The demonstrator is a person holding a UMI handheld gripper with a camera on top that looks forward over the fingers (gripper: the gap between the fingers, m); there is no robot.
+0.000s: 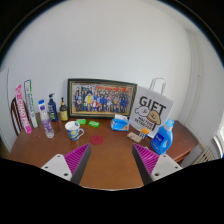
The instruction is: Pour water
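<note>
The tongs (111, 160) hang above the near edge of a wooden surface (110, 150), their two fingers spread wide with nothing between them; the pink pads (76, 158) face each other across bare wood. Nothing is gripped yet, so the step in hand looks like the approach to a vessel.

Well beyond the fingers, toward the left, stands a white cup (74, 129), and just left of it a small clear bottle (48, 128), which is probably the water source. Behind these, against the wall, stand a few more bottles (52, 108), one dark and one with a blue label. A framed group photo (101, 99) leans at the back, a white bag marked GIFT (152, 110) stands to its right, and a blue bottle-like thing (163, 137) sits near the right finger. Some small green and red items lie around the middle of the surface; what they are cannot be told.

To do this well, the tongs should swing left and go forward, keeping the fingers spread until the clear bottle stands squarely between the pads. They should close on its body, below the neck, so it does not tip. The neighbouring cup is close, so a straight, low approach avoids knocking it. Whether the bottle is capped cannot be seen.
</note>
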